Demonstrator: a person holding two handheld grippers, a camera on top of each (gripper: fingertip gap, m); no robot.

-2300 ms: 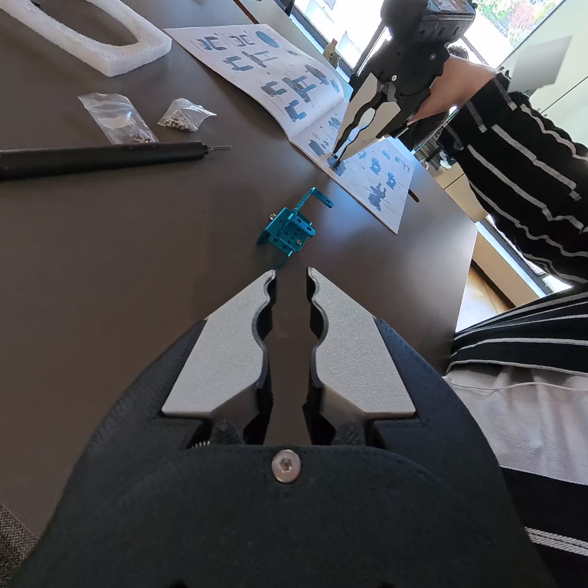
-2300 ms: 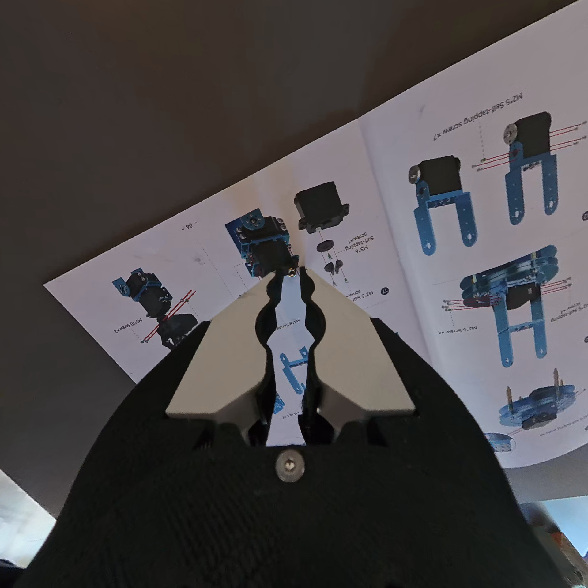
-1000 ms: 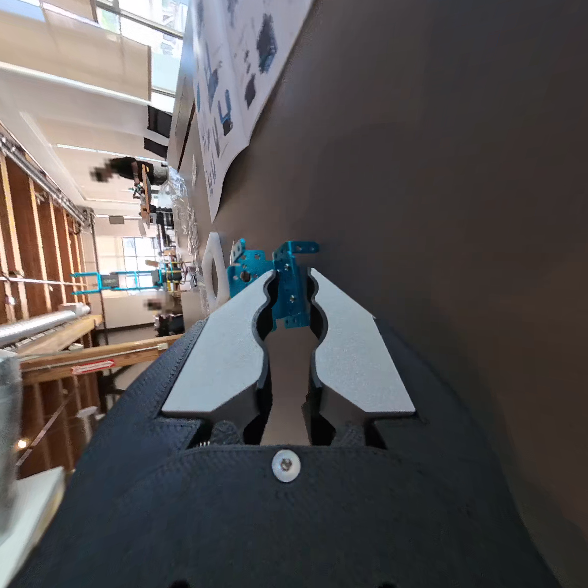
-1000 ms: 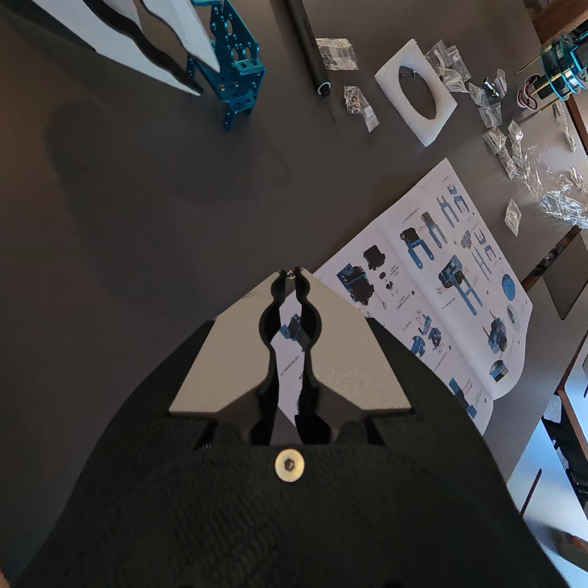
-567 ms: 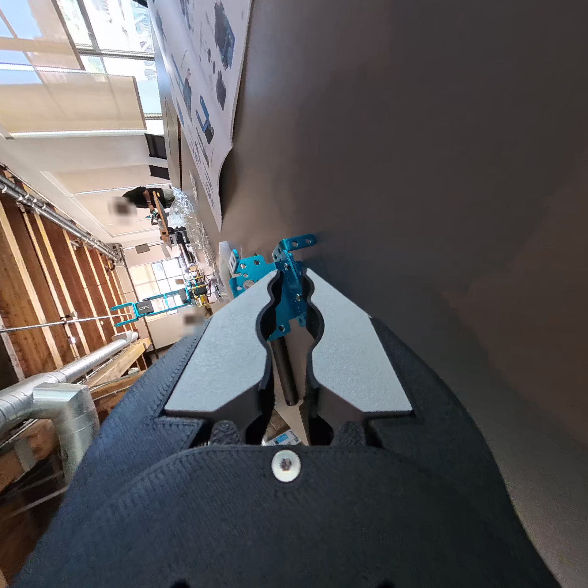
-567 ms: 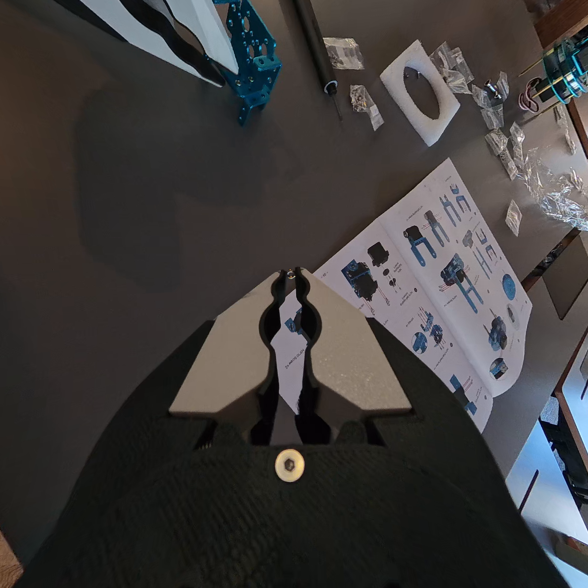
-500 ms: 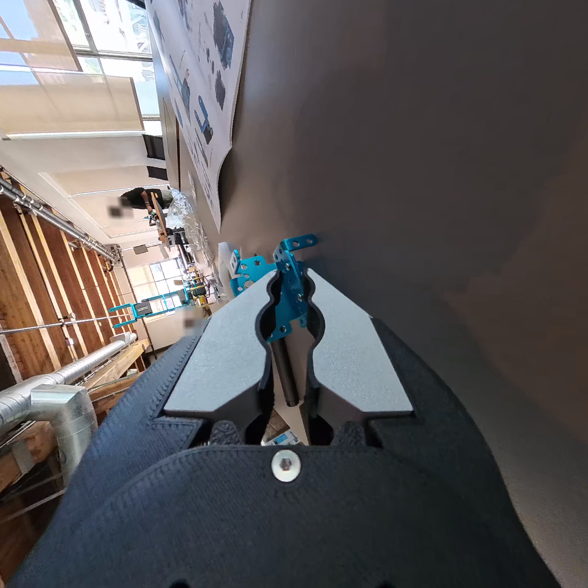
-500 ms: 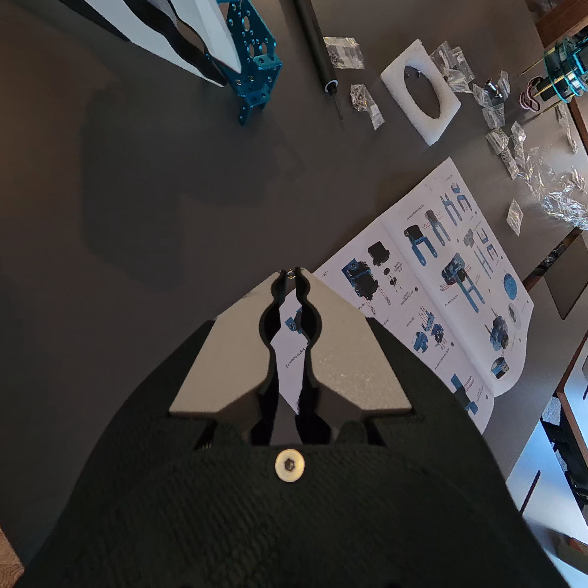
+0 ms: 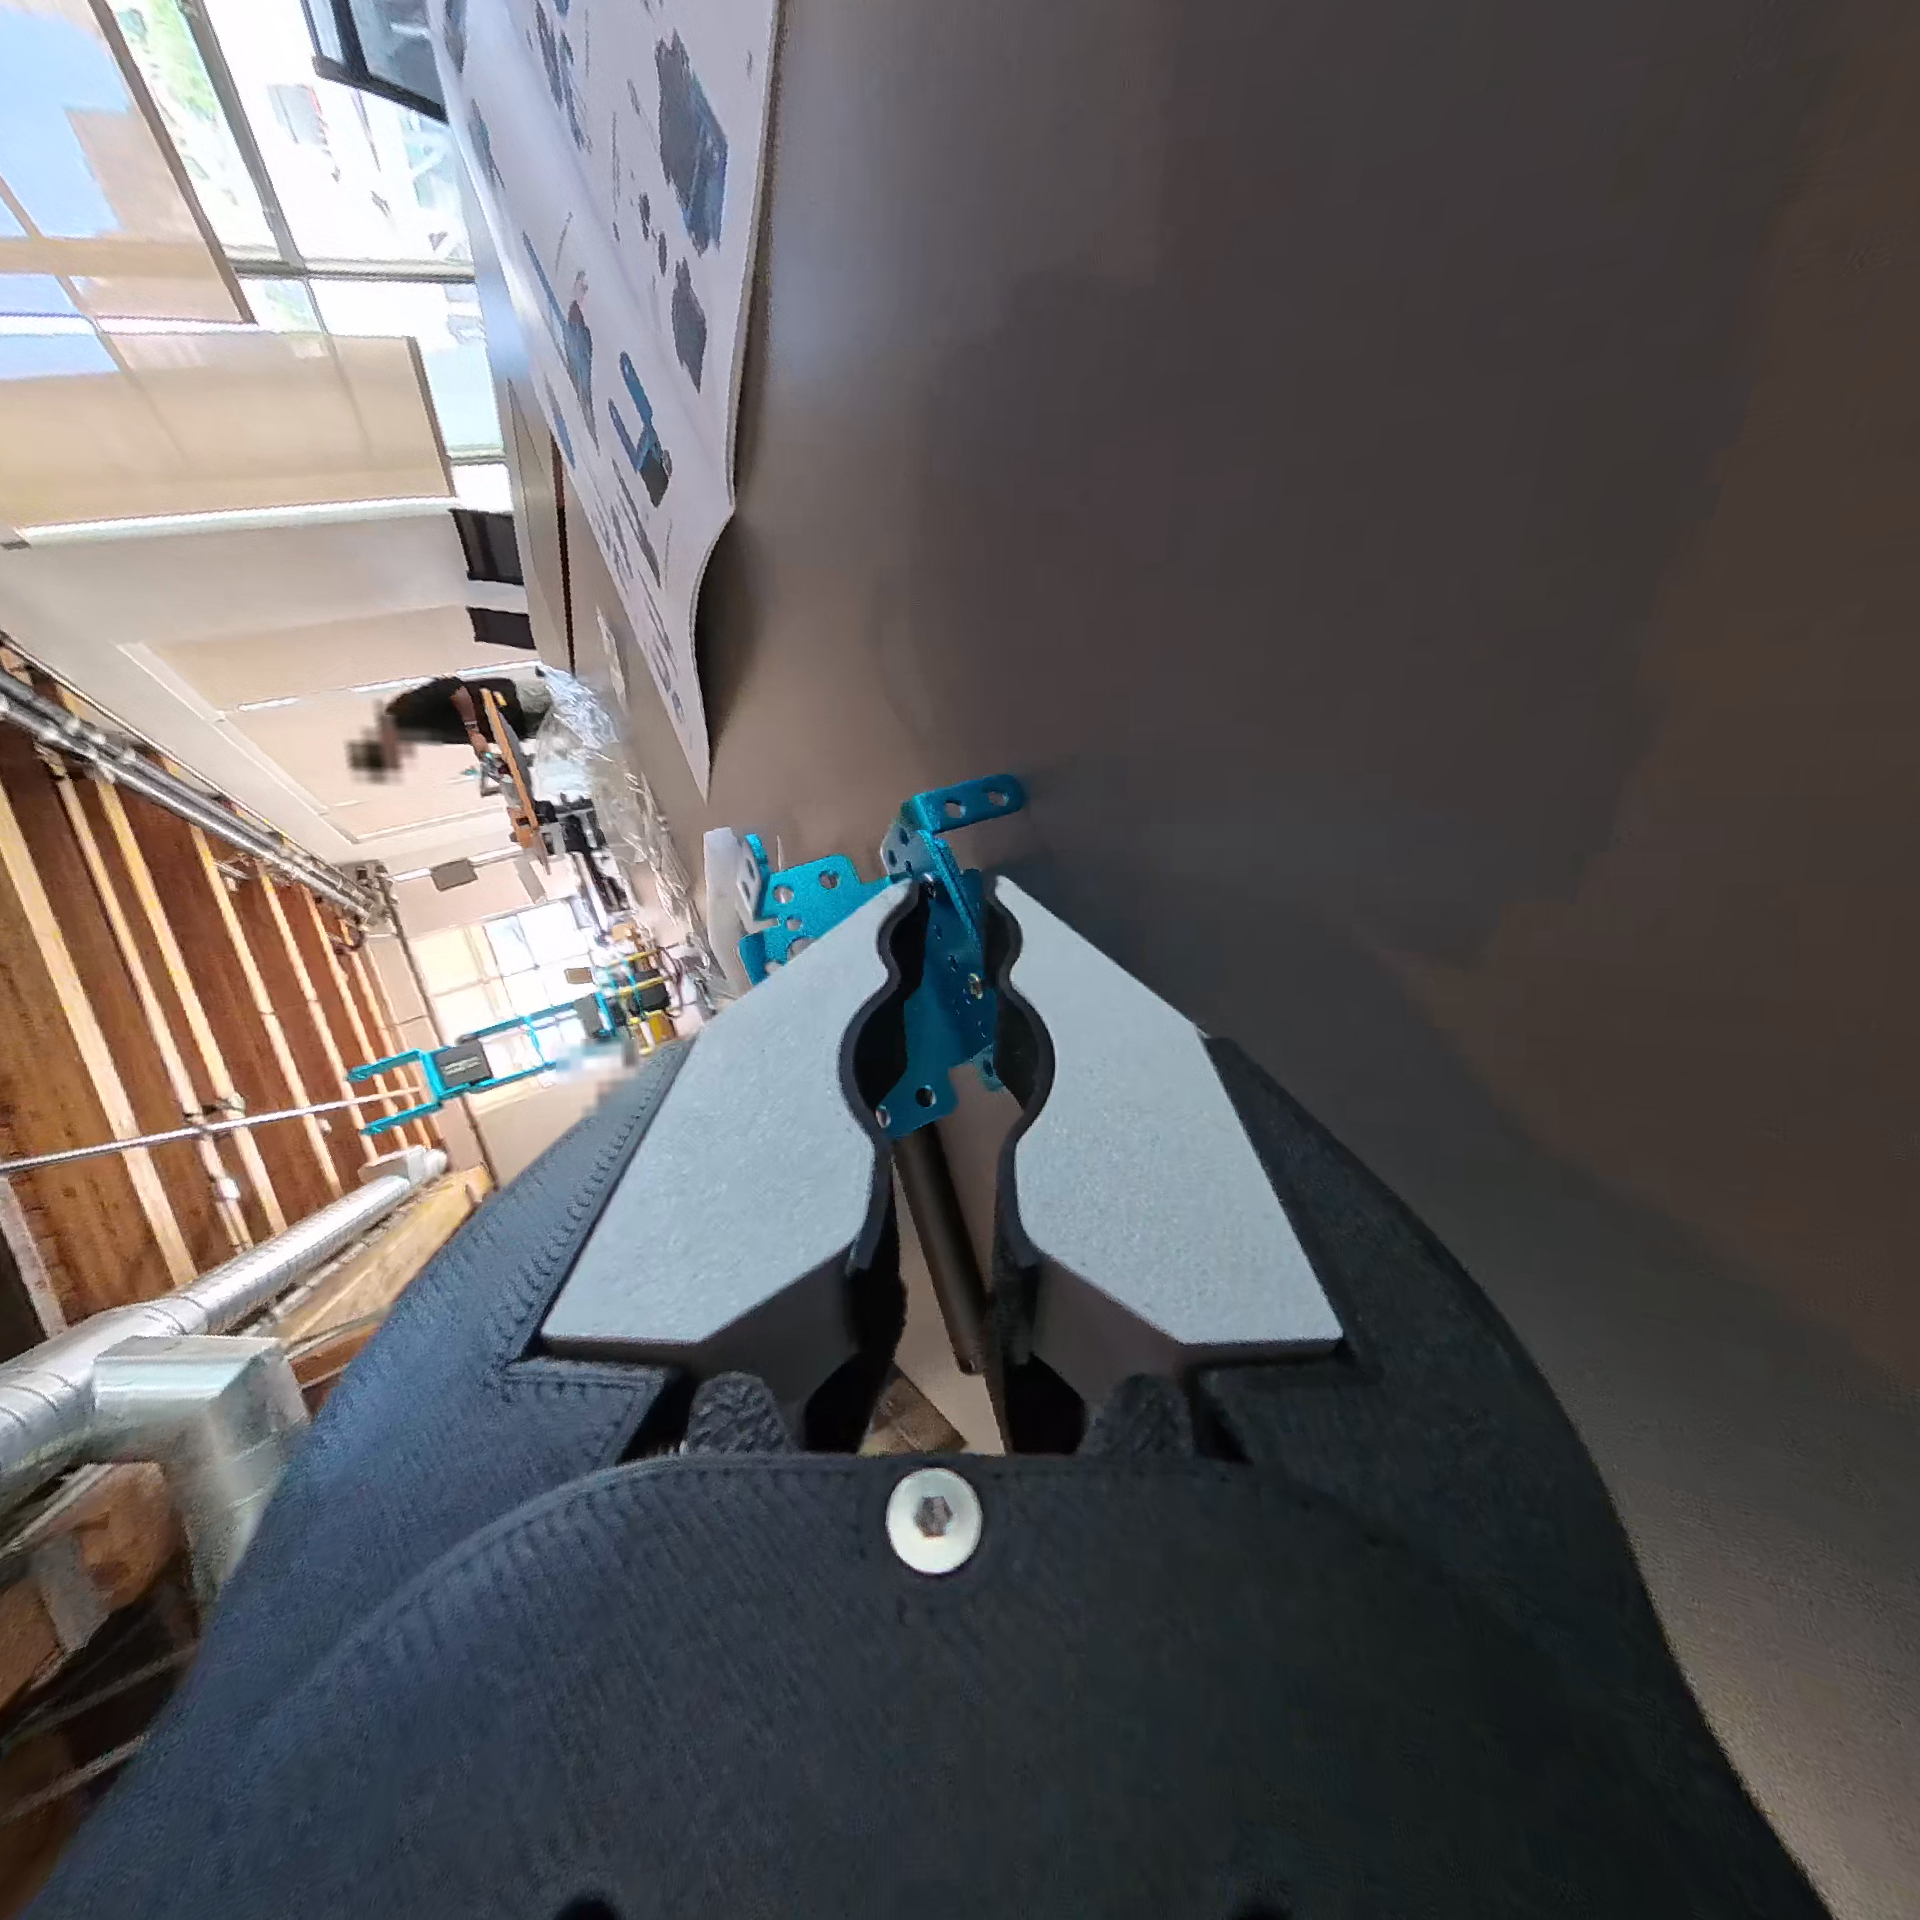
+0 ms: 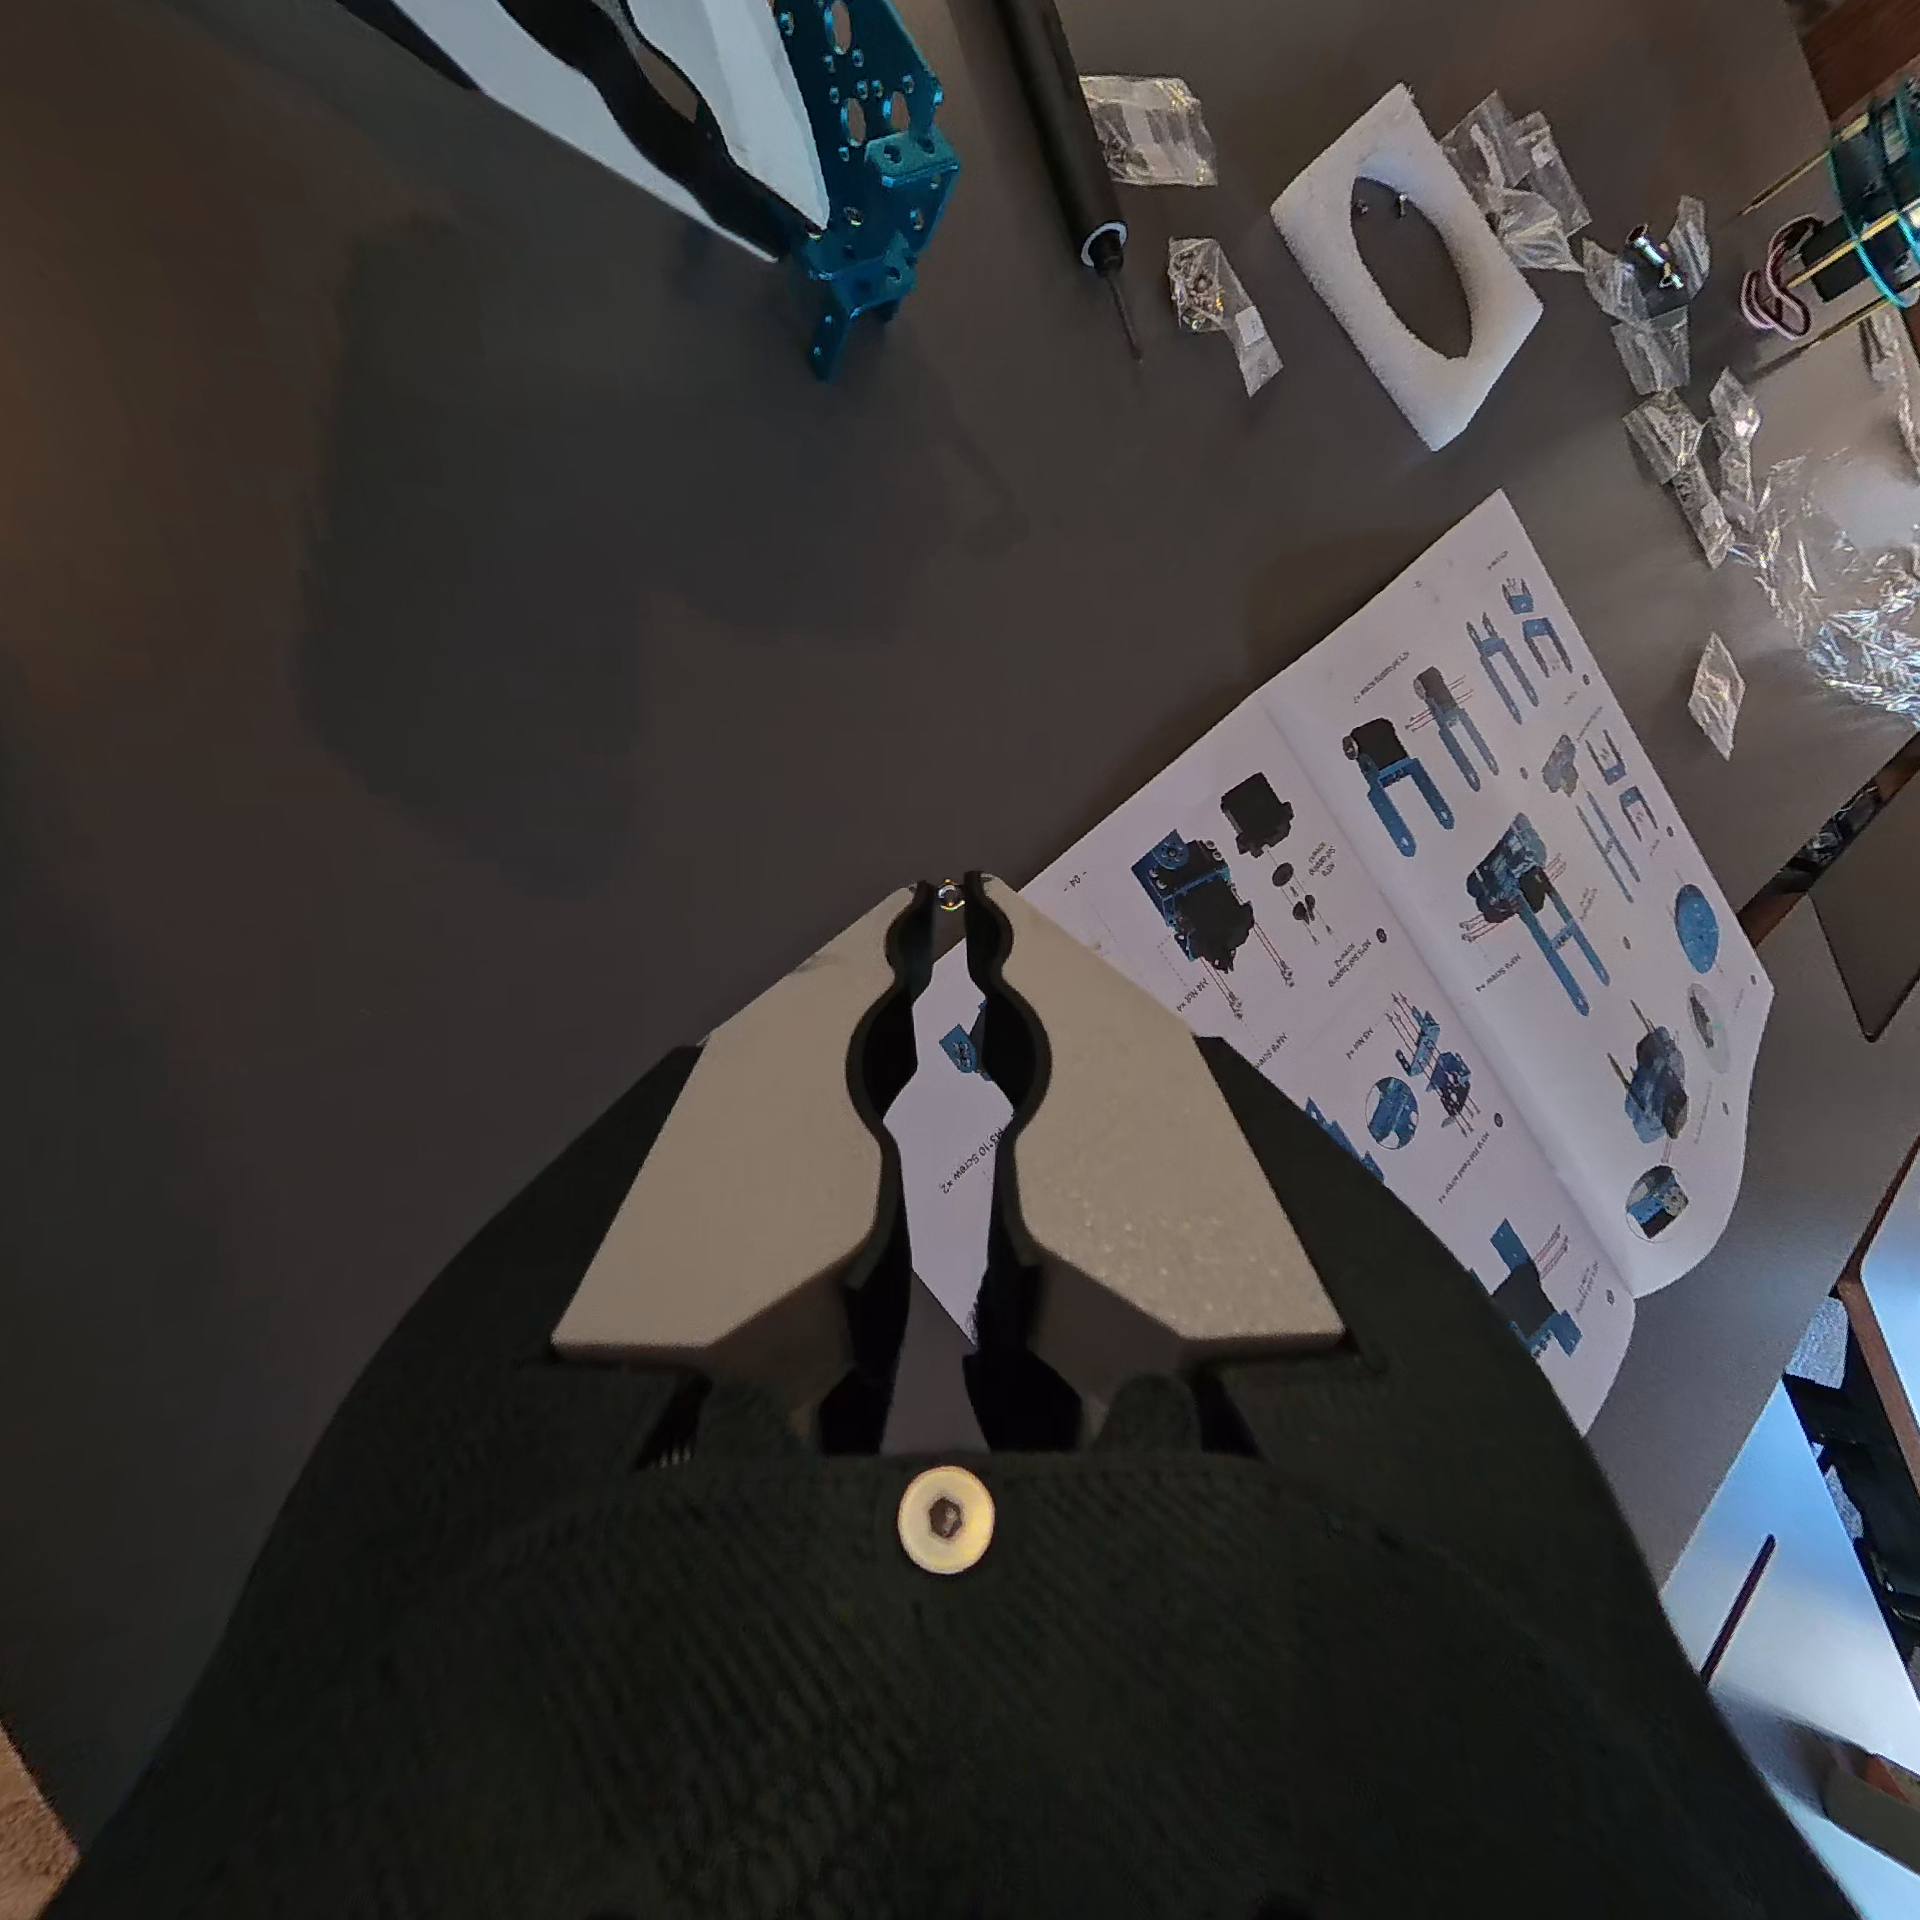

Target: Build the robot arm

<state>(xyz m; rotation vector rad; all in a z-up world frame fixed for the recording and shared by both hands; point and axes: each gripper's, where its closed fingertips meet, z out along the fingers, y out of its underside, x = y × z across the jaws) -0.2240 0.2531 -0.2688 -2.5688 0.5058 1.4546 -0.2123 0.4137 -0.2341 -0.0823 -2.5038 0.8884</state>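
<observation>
On the dark brown table point(image 10: 520, 623) lies a white open instruction booklet point(image 10: 1455, 935). My left gripper point(image 9: 956, 894) clamps a perforated blue metal bracket assembly point(image 9: 940, 966); my right gripper point(image 10: 948, 891) pinches a tiny silver screw point(image 10: 948, 896).

The left gripper point(image 9: 958, 883) is clamped on a blue metal bracket point(image 9: 948, 971), held just above the dark table point(image 9: 1351, 520). An open instruction booklet point(image 9: 644, 312) lies farther along the table, well apart.

Dark table point(image 9: 1351, 520), bright windows point(image 9: 260, 208), exposed wooden wall studs point(image 9: 125, 1039).
</observation>
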